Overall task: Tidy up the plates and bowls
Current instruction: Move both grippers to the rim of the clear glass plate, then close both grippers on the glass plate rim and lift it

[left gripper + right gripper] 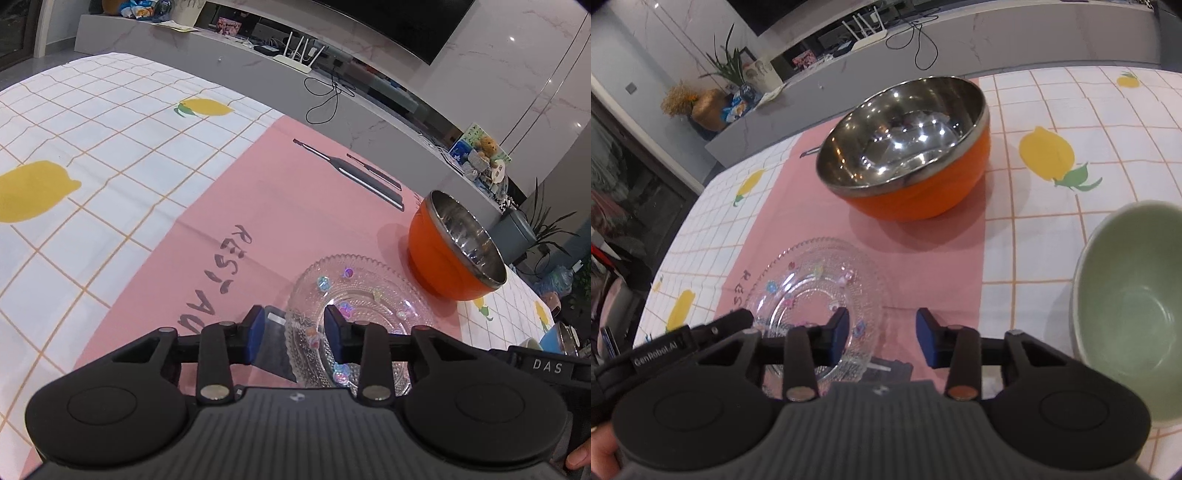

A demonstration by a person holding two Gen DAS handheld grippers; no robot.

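A clear glass plate (354, 314) with small coloured flowers lies on the pink placemat (236, 206). My left gripper (295, 334) is open, its jaws astride the plate's left rim. An orange bowl (443, 258) with a steel inside stands behind the plate on the mat. In the right wrist view the glass plate (812, 291) lies low left, the orange bowl (908, 147) behind it, and a pale green bowl (1134, 314) at the right edge. My right gripper (882, 336) is open and empty just right of the plate, above the mat (923, 254); the left gripper's body (701, 339) shows at the plate's left.
The table carries a white checked cloth with lemons (92, 147). A blue bowl (554, 338) sits at the far right. Behind the table runs a grey ledge (258, 62) with a router, cables and small items. The table's left edge (665, 266) drops off near dark furniture.
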